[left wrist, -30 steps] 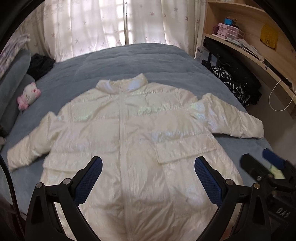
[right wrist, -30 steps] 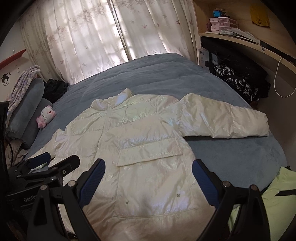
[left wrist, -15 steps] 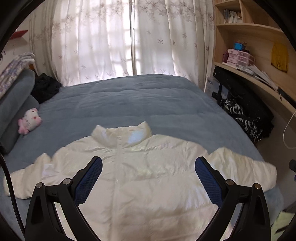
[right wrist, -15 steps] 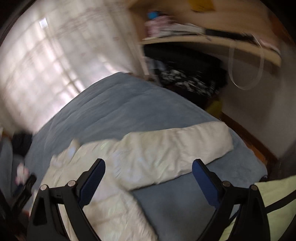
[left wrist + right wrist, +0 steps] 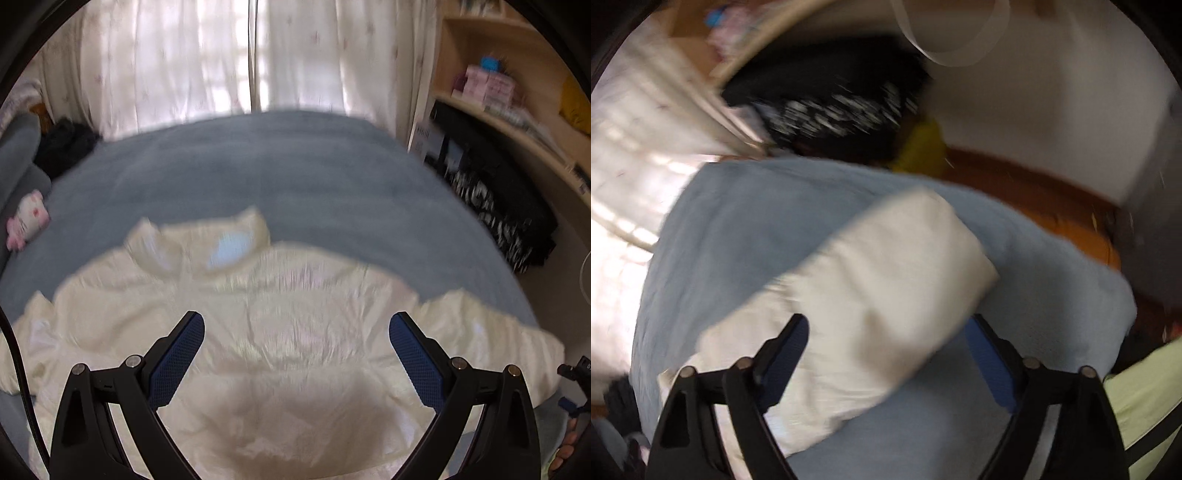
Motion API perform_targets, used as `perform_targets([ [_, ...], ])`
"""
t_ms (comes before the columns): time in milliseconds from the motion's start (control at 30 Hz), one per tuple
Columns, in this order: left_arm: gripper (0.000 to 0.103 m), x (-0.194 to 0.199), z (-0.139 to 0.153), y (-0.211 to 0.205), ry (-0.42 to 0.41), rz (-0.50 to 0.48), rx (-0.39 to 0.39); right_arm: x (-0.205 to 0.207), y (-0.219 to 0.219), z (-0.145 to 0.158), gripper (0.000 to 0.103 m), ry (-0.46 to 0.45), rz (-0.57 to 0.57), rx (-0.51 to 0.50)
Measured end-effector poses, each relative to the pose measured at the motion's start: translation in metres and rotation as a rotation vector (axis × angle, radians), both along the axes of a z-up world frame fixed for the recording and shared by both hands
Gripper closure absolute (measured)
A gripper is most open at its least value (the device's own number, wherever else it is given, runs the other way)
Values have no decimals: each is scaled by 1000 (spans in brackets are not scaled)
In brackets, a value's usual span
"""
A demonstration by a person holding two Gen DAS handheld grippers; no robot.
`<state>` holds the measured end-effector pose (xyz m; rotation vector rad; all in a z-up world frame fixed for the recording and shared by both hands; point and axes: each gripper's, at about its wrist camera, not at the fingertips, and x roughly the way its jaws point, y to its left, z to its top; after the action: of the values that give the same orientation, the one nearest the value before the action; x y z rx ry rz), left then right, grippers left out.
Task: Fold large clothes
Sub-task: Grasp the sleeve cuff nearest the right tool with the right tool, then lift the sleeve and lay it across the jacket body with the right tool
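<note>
A white puffer jacket (image 5: 280, 332) lies face up and spread out on the blue-grey bed (image 5: 280, 166), collar toward the window. My left gripper (image 5: 295, 328) is open and empty, hovering above the jacket's chest. My right gripper (image 5: 886, 332) is open and empty, with its jaws on either side of the jacket's right sleeve (image 5: 871, 273), close above it. The right wrist view is blurred and I cannot tell whether the fingers touch the sleeve.
A pink plush toy (image 5: 26, 221) and grey pillows (image 5: 18, 147) lie at the bed's left. Dark bags (image 5: 498, 192) and wooden shelves (image 5: 517, 110) stand to the right. Curtains (image 5: 221, 55) hang behind. The bed edge and floor (image 5: 1052, 199) are just beyond the sleeve. A light green garment (image 5: 1145, 406) is at the lower right.
My right gripper has swung right and dropped toward the sleeve, which now lies between its jaws. My left gripper has tilted up and moved forward over the jacket's chest.
</note>
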<state>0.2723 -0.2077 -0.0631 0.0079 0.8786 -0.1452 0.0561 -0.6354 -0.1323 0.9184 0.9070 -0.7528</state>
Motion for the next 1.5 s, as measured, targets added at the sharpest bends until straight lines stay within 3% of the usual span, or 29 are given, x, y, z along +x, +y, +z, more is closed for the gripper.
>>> perform_targets([
  [100,6,11,-39,2,97,16,25,-7,-5,-36,23,-22,-7,105],
  [233,21,13,-76,11,208,18,-18,-4,-4,-48,24,-59,-44,86],
  [267,22,12,-81,13,219,19,-27,1,-1,-47,34,-56,-43,65],
  [300,24,11,-84,16,224,20,-36,7,3,-45,54,-51,-30,45],
  [400,30,7,-83,25,217,13,-47,25,8,-39,89,-72,-8,38],
  [500,35,0,-72,35,188,1,-53,32,24,-9,94,-134,19,-60],
  [667,35,-18,-45,61,159,0,-30,50,95,73,94,-345,229,-203],
  [767,35,-35,-34,88,118,43,-16,66,166,124,94,-466,436,-294],
  [900,35,-61,-25,132,67,95,11,86,269,154,94,-529,721,-371],
  [1000,35,-77,-25,170,55,141,27,101,344,137,92,-453,881,-471],
  [1100,35,-83,-38,206,126,156,-19,110,400,93,86,-319,1018,-514],
  [1200,35,-88,-53,236,166,187,-110,111,449,32,85,-163,1149,-509],
  [1300,35,-94,-63,256,172,218,-209,94,479,-7,81,-66,1226,-479],
  [1367,35,-95,-68,264,191,216,-287,83,488,-17,78,-50,1234,-528],
  [1433,35,-97,-71,266,204,194,-356,73,486,-12,67,-79,1234,-531],
  [1500,35,-96,-72,263,213,170,-400,65,482,-5,39,-106,1230,-527],
])
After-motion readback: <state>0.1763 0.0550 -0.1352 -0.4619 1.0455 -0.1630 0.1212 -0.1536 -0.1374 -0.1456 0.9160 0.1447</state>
